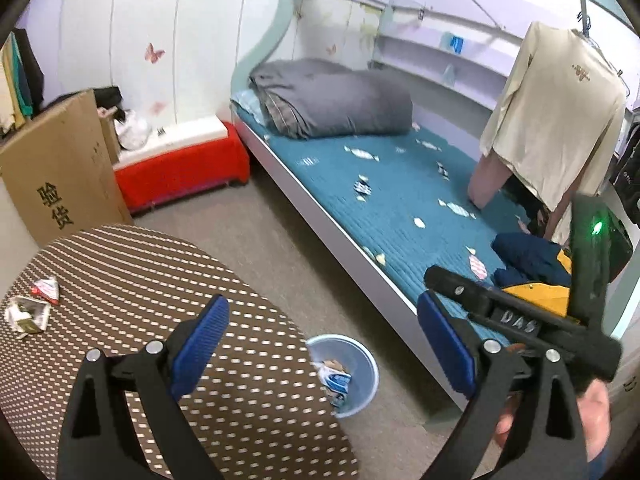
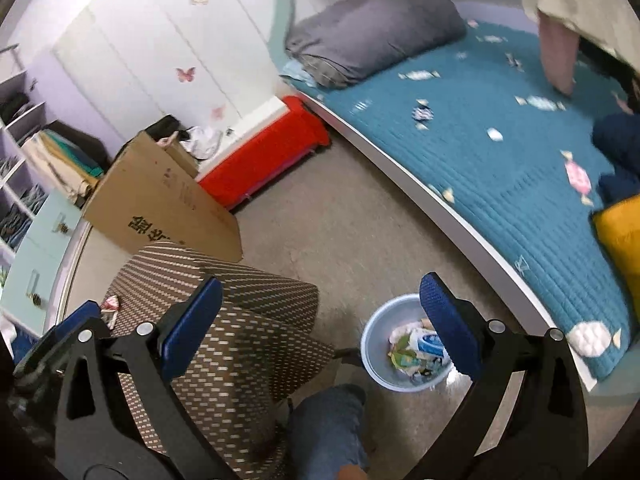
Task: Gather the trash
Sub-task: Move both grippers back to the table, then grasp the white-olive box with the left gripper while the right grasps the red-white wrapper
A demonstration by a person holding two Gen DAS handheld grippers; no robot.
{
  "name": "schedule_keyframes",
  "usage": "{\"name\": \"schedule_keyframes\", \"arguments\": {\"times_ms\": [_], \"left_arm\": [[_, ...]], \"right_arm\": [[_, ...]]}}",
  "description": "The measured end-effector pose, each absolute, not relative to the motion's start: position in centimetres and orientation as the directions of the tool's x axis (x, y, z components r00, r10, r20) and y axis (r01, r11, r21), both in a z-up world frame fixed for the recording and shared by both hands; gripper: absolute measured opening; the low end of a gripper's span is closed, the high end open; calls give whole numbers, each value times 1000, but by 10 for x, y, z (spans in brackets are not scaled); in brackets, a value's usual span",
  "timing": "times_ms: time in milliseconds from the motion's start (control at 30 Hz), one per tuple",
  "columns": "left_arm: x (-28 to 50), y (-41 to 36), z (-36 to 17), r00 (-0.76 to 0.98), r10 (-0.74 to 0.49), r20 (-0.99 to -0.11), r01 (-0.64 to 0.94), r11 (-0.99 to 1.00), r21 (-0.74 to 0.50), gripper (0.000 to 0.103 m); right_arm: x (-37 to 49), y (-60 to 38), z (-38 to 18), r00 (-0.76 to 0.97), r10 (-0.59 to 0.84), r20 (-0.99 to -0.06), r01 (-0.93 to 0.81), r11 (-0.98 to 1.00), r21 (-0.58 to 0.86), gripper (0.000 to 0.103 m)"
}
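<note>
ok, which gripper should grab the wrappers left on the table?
Left, probably. Its open gripper hangs over the table, with the two wrappers ahead on its left side. The right gripper, also open and empty, sits over the bin on the floor, farther away.

Two crumpled wrappers (image 1: 34, 306) on the dotted table (image 1: 160, 272) — pale blue bin (image 1: 360, 376) below

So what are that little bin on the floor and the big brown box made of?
The bin looks like thin pale-blue plastic: smooth, slightly see-through, glossy rim. The box looks like plain corrugated cardboard: matte brown, creased flaps, black printed characters.
</note>
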State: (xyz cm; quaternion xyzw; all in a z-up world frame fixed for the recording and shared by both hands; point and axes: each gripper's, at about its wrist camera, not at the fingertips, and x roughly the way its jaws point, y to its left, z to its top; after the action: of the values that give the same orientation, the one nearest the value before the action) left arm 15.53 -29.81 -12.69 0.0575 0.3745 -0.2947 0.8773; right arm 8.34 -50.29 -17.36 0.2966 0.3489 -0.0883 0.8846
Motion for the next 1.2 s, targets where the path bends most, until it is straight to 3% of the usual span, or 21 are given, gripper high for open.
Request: {"name": "schedule_keyframes", "arguments": {"times_ms": [267,567,1000,1200], "left_arm": [[151,-240,-110,609,-471,-638,532,839,-112,94],[165,-148,-111,698,-365,-616,412,908,-73,94],[215,-16,-155,731,-169,-661,155,985,-81,94],[248,21,-182,721,-137,-679,174,985,-14,94]], "right_arm": [[90,-447,-119,790,46,-612,267,872,410,97],[119,-370,-87,807,79,-585,134,941,312,97],[196,-255,-113,737,213,-642,-80,970,230,97],[231,-222,-144,673,255,-694,-133,965,225,97]]}}
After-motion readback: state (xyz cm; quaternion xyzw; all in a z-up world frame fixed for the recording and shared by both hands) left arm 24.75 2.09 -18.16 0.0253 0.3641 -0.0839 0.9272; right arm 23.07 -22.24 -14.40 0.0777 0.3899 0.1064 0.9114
